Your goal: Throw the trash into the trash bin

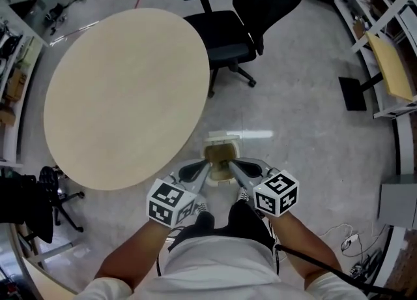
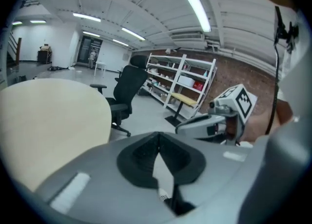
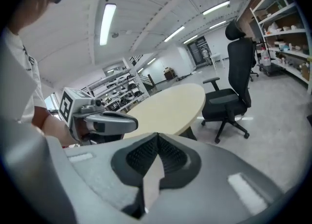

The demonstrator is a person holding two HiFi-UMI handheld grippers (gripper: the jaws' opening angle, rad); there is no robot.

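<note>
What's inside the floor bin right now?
Head view: the bin shows a brown interior, but no separate items can be made out. The tips of the left tool and right tool, both shut, cover its near part.

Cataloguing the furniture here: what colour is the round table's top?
The table top is a plain pale beige, which shows best in the head view.

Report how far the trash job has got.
Looks done: the round table shows no trash on it. In hand: left tool and right tool are both shut, jaws together, beside a cream container with a brown inside on the floor, probably the bin. Left: unconfirmed; a tan sliver under the right tool's jaws could be trash or the container.
</note>
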